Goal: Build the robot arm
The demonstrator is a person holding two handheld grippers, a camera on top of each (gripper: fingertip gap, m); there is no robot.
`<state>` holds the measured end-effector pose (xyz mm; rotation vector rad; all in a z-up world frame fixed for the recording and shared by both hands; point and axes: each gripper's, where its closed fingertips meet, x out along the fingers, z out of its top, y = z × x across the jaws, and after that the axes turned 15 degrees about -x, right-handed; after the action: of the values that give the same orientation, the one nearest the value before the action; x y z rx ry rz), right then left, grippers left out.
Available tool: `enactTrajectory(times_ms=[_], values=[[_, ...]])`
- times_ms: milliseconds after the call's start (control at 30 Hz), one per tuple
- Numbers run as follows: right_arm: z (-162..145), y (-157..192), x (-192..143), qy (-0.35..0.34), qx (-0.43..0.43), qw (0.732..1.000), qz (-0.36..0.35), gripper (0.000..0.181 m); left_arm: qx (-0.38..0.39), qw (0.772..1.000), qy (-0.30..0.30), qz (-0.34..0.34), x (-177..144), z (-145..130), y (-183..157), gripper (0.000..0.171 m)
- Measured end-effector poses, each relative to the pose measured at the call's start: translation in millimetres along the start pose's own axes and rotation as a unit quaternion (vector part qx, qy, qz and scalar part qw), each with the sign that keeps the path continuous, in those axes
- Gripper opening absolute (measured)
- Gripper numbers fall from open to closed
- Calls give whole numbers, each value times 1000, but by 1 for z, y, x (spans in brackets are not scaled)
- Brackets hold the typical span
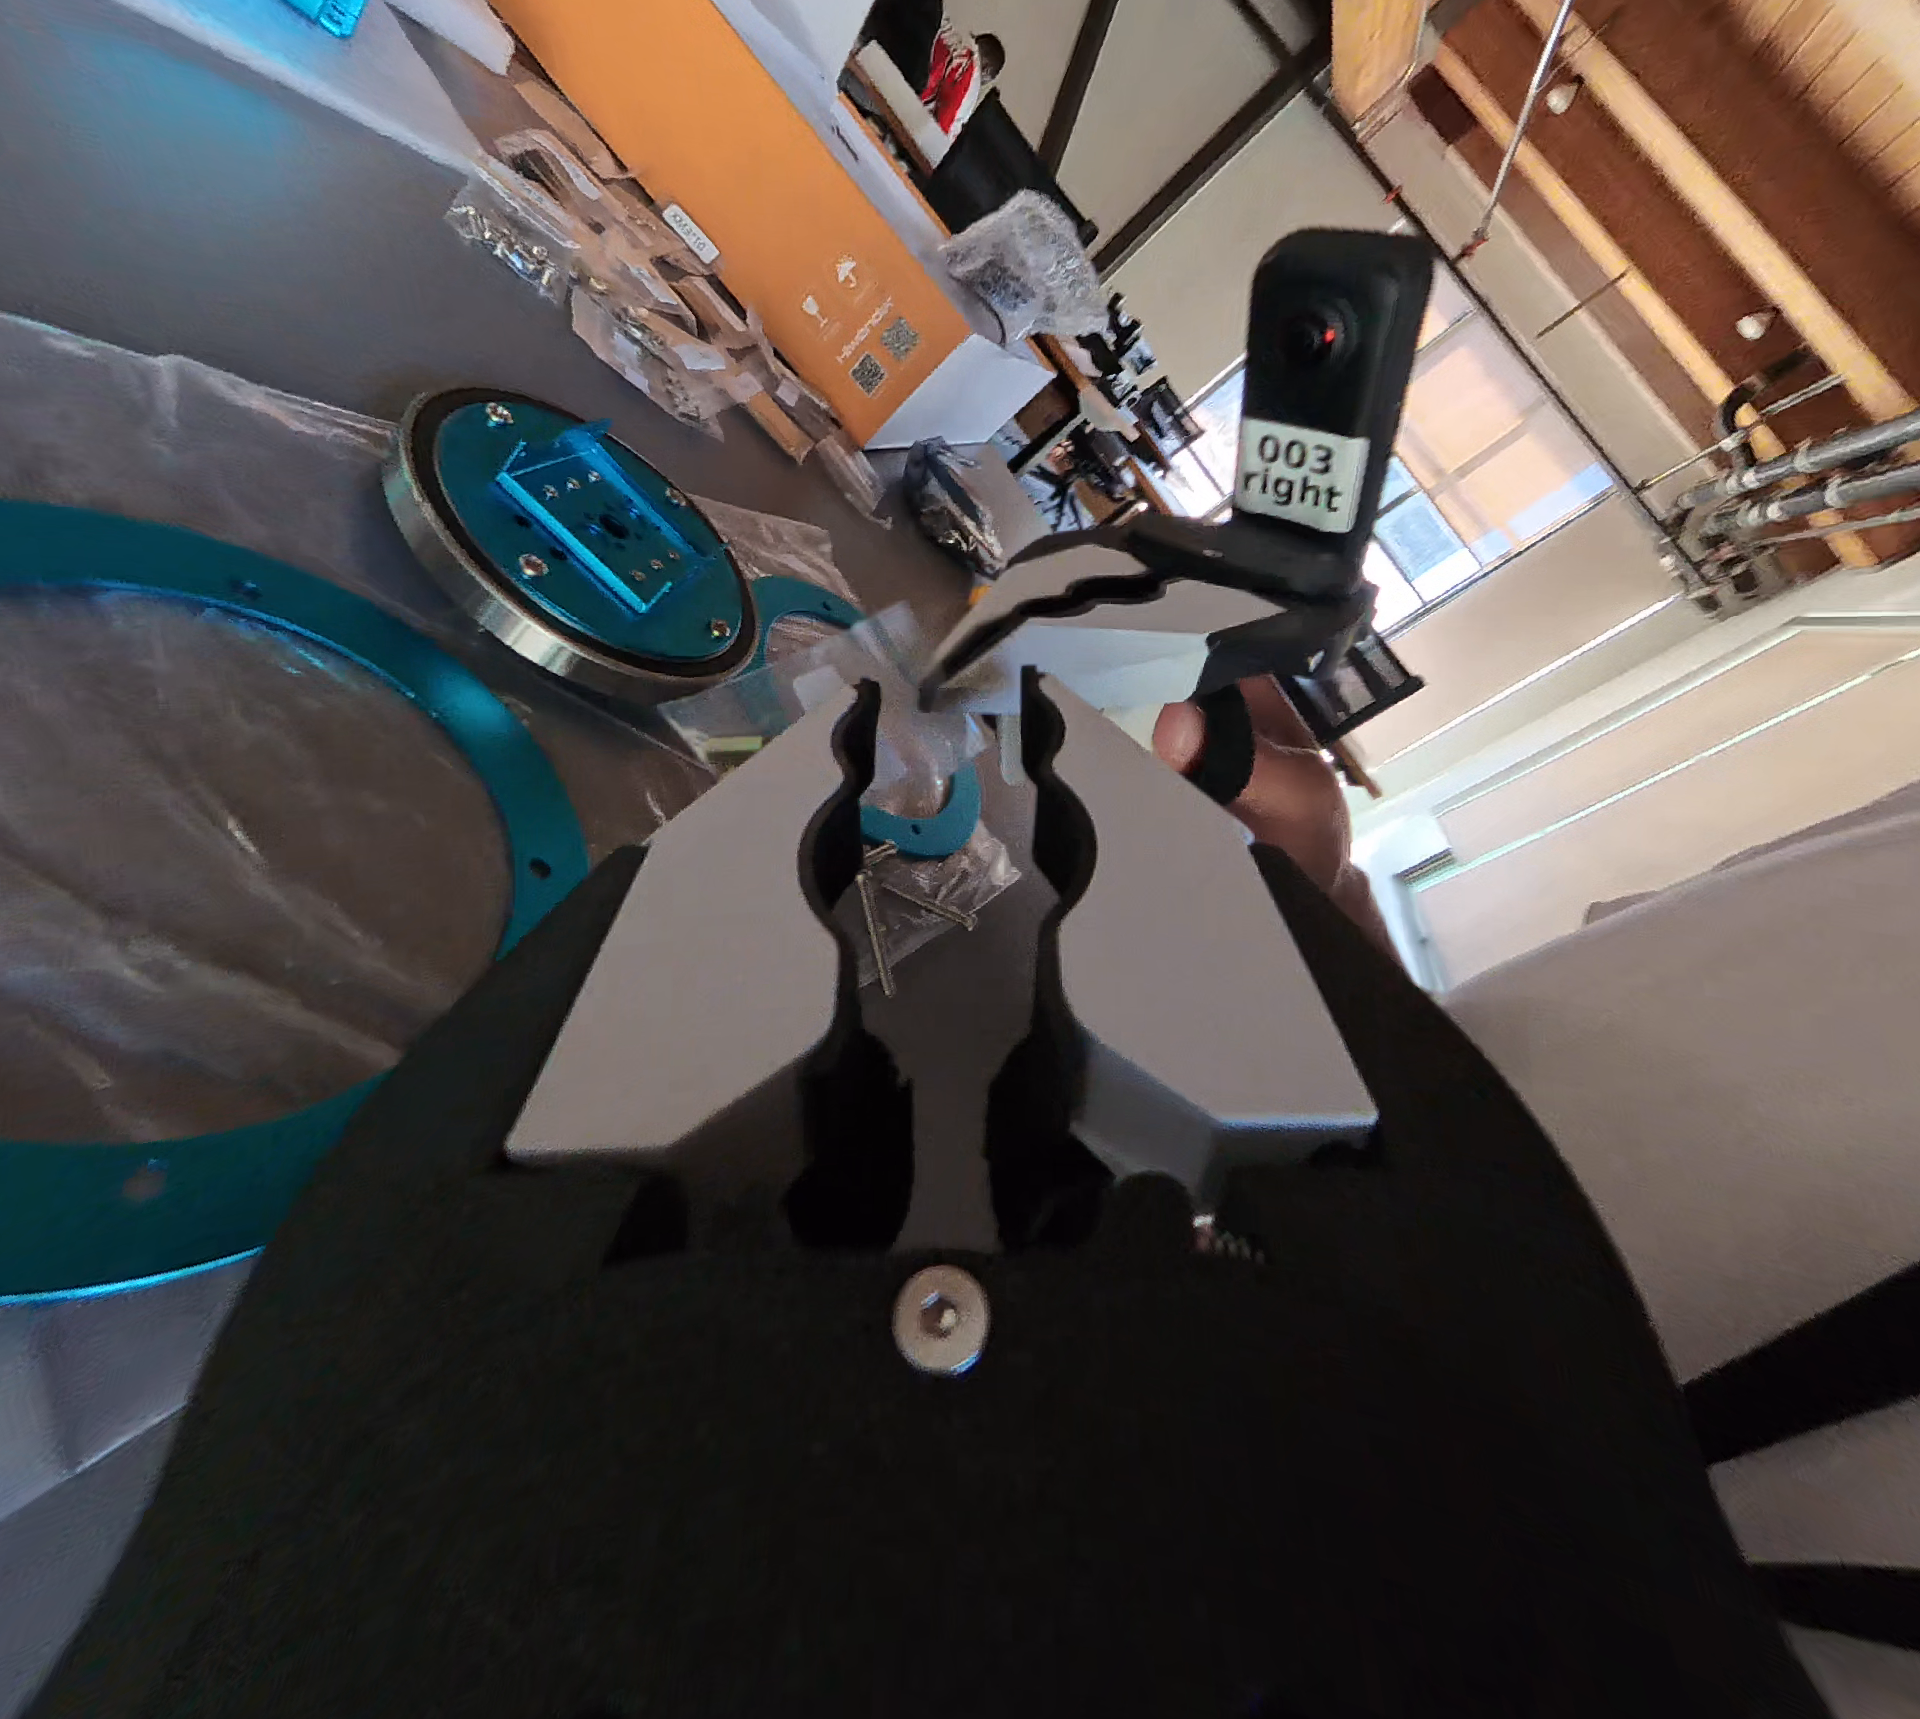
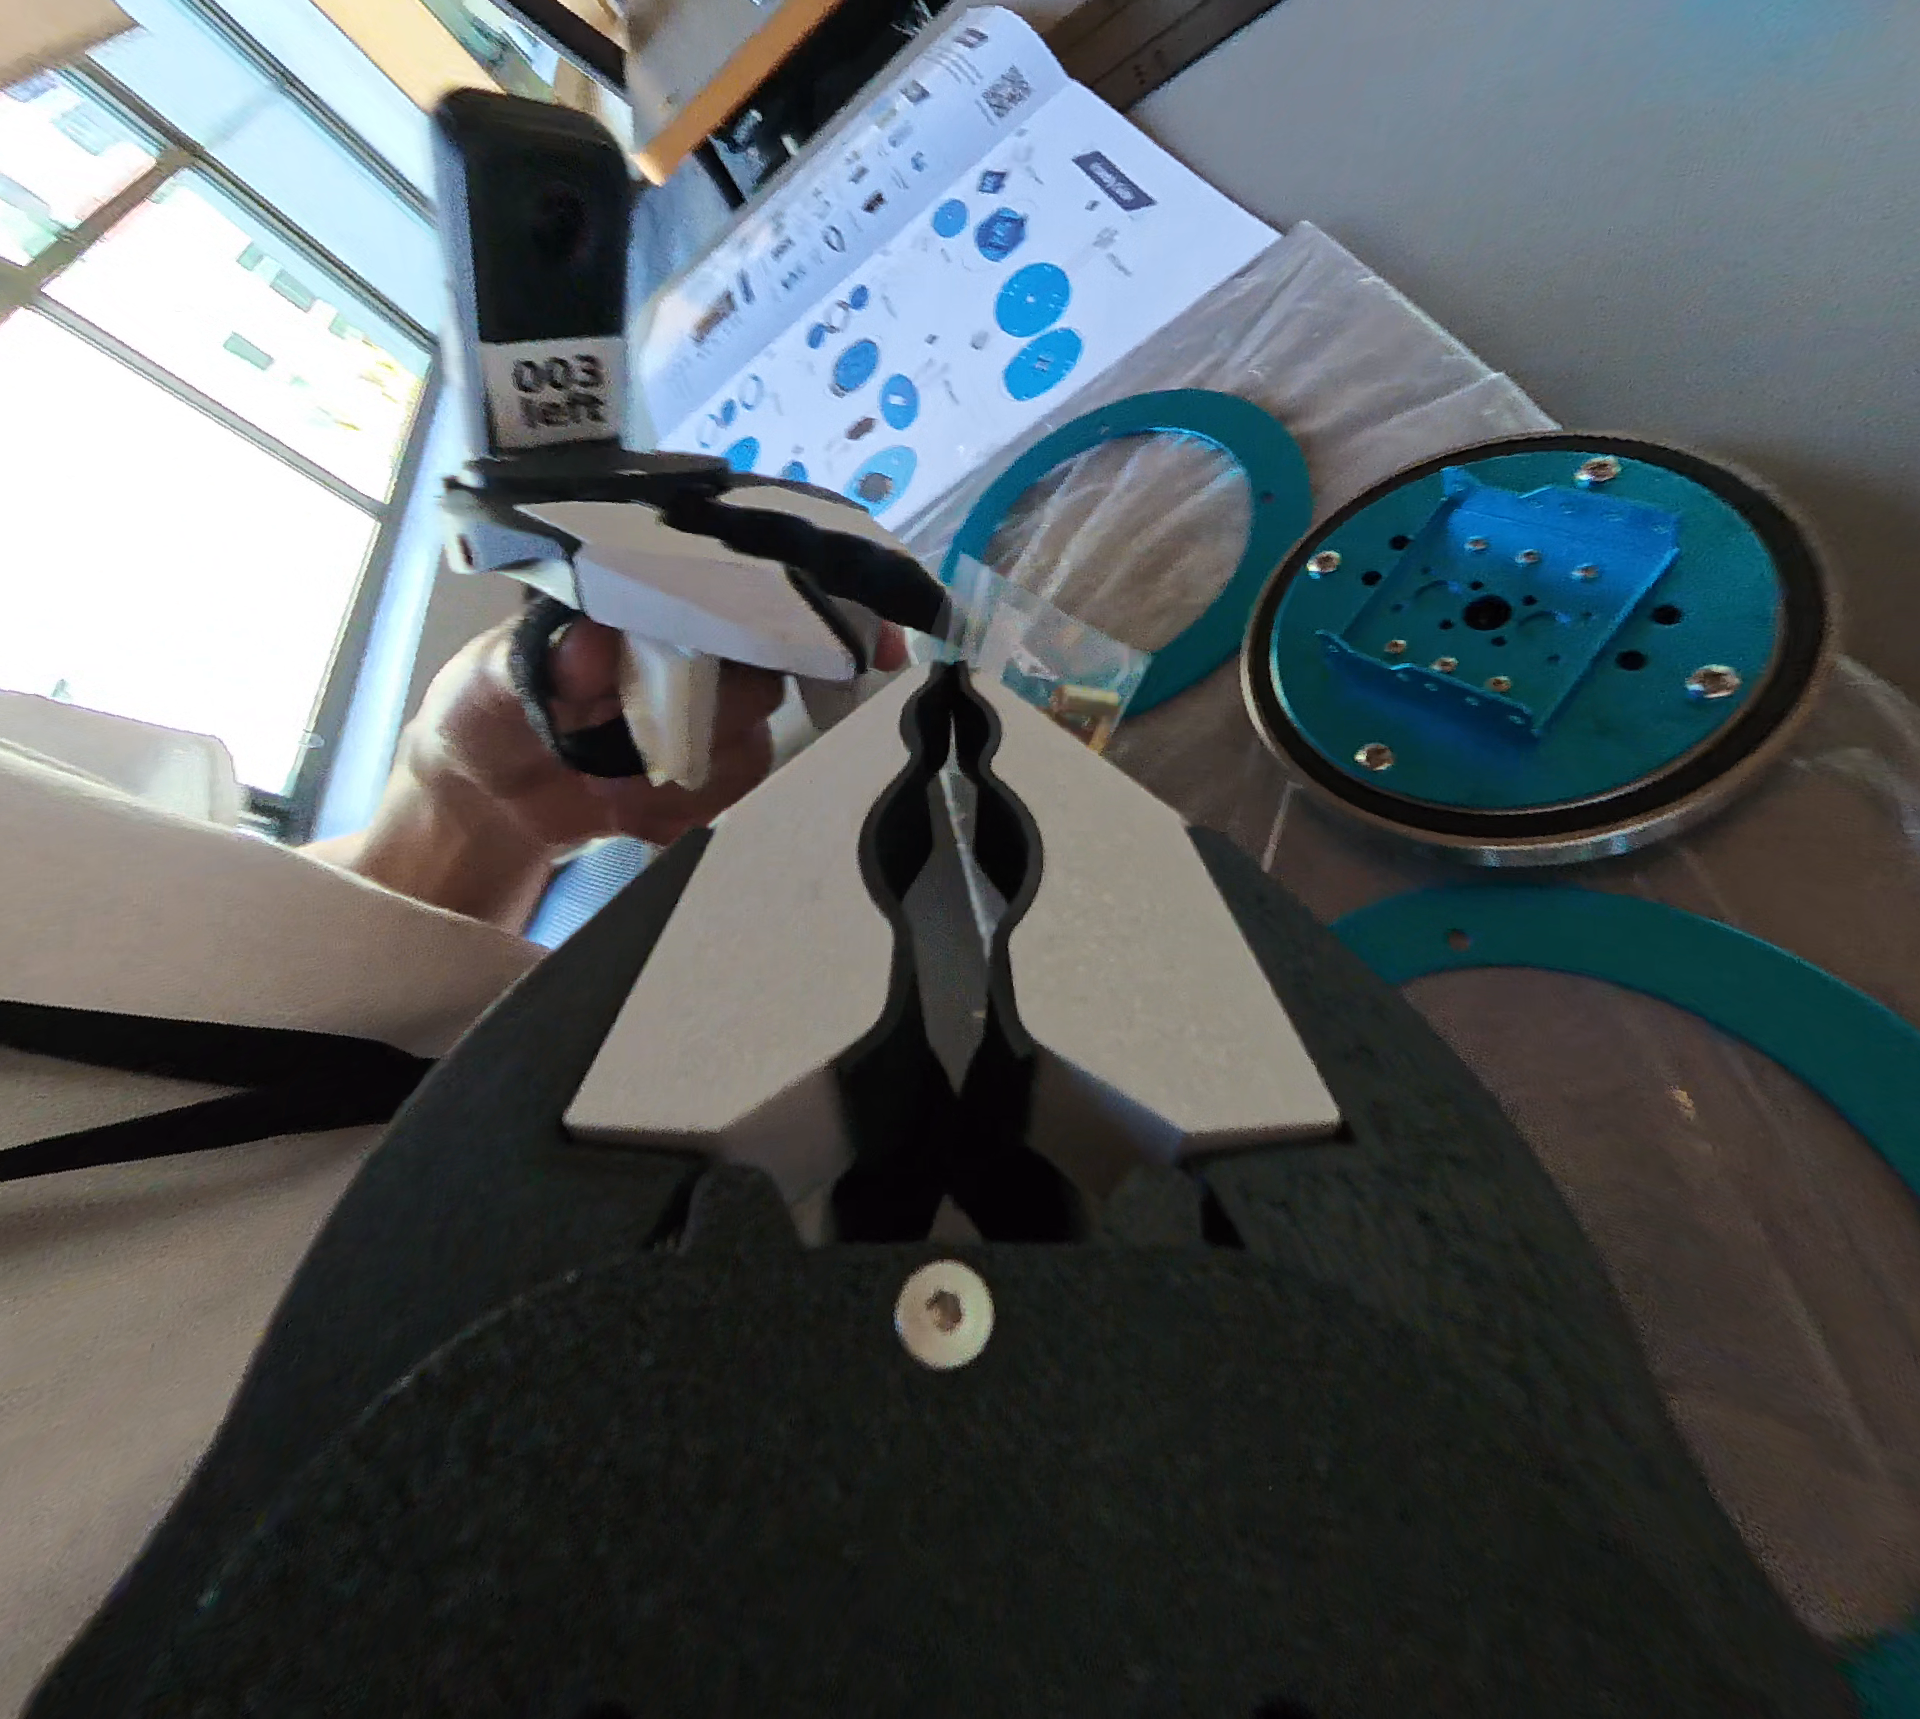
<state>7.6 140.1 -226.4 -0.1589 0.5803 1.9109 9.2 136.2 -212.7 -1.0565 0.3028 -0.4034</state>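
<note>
Right wrist view shows my right gripper (image 2: 951,682) with fingers closed on a small clear plastic bag (image 2: 1023,646), while my left gripper (image 1: 940,698), fingers parted in its own view, has the bag's screws (image 1: 883,926) hanging between them. Beyond sits a round blue metal turntable plate (image 2: 1538,630) on the counter (image 2: 1558,111). I'd judge a steady, firm pinch on the film best.

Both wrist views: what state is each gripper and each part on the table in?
Left gripper: open around bag.
Right gripper: shut on bag.
Small clear plastic bag of screws: held off the table.
Round turntable with blue bracket: lying flat.
Teal metal ring: lying flat on plastic.
</note>
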Motion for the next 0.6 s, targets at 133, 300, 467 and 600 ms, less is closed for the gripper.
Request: enactTrajectory(times_ms=[133,300,467,600], values=[[4,7,0,-24,32,999,34,0,-11,1000,9,-19,0,-2,-4,21],[11,14,-3,-55,57,994,75,0,-40,997,1,-63,-4,3,-13,11],[14,16,-5,-75,84,988,103,0,-28,998,7,-60,-5,2,-13,0],[5,6,-4,-51,42,997,44,0,30,999,25,35,-5,-3,6,0]])
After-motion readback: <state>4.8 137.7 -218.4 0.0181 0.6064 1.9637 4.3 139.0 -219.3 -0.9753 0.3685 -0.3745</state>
